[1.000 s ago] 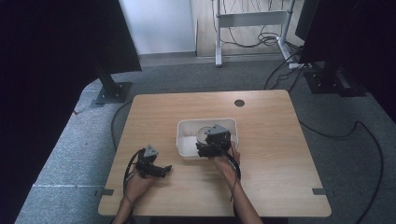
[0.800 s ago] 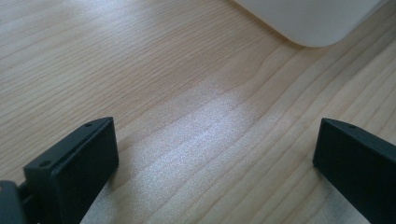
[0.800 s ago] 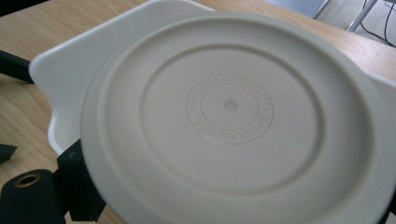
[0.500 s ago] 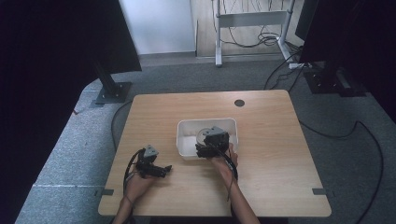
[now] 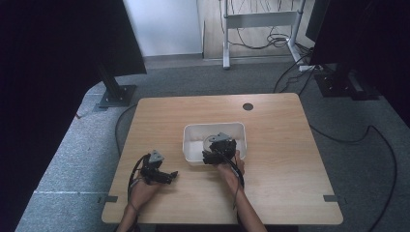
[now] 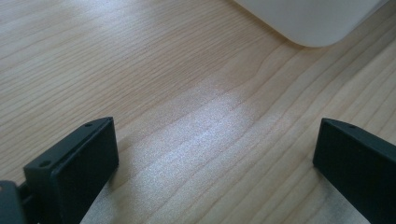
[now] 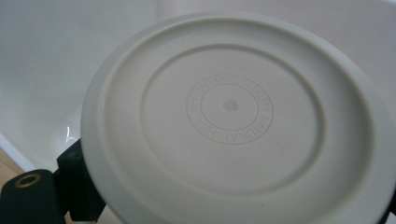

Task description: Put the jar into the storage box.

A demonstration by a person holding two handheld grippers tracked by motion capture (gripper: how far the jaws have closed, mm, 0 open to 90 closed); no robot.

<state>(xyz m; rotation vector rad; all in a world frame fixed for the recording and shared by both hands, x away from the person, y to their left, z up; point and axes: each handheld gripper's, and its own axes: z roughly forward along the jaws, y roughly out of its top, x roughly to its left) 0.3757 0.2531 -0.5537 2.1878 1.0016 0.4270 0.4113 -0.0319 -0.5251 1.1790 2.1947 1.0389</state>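
The right tongs [image 5: 212, 155] are clamped on a round off-white plate [image 7: 233, 126], shown bottom-up in the right gripper view, with concentric raised rings and a small circle of embossed lettering around its centre. One black jaw of these tongs shows at the lower left of that view, pressed against the plate's rim, and the plate stands close in front of them, tilted rather than flat. Behind the plate, past the jaws, rise the smooth pale inner walls of a white rectangular tub [image 5: 193, 133]; in the high view the right tongs reach over the tub's near rim, with the person's right hand [image 5: 231, 169] just behind them on the table [image 5: 290, 145] side. The plate is thus inside the tub's opening, gripped at its edge; whether it touches the tub floor cannot be told. The left tongs [image 5: 170, 175] lie well to the left of the right tongs, low over the bare wood of the table, with the left hand [image 5: 142, 186] behind them. Their jaws are spread wide with nothing between them but wood grain, as the left gripper view shows. A rounded corner of the tub [image 6: 313, 21] sits ahead of the left tongs and to their right, apart from both jaws.
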